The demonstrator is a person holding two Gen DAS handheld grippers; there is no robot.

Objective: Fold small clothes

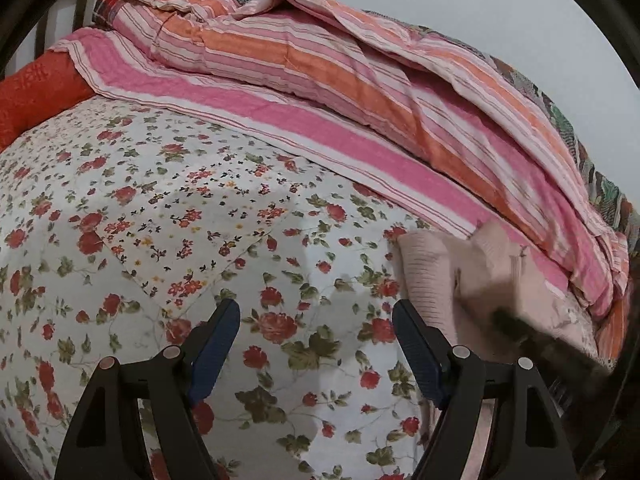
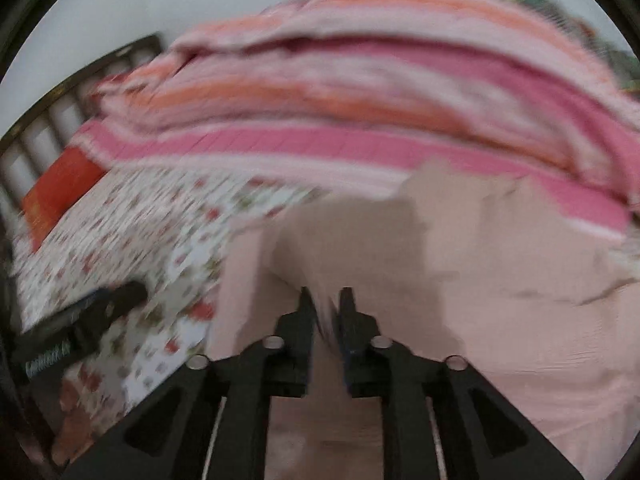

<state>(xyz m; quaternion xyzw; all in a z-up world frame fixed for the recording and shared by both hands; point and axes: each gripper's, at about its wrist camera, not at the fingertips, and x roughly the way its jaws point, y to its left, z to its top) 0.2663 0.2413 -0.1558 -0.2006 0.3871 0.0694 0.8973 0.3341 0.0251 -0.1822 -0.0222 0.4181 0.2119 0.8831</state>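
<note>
Two grippers here: left gripper (image 1: pixel 316 316) spread wide over the floral bedsheet (image 1: pixel 160 220), gripping nothing. Right gripper (image 2: pixel 326 300) nearly closed, pinching a fold of the pale pink garment (image 2: pixel 500 280) at lower centre, though pretty blurry. Same garment bunched at lower right in the left view, beside the striped quilt (image 1: pixel 360 92).

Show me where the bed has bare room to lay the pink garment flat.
Free: floral sheet ahead of the left gripper, bordered by red pillow, striped quilt and pink garment. Crowded: the right side, where the right gripper holds the garment against the quilt.
</note>
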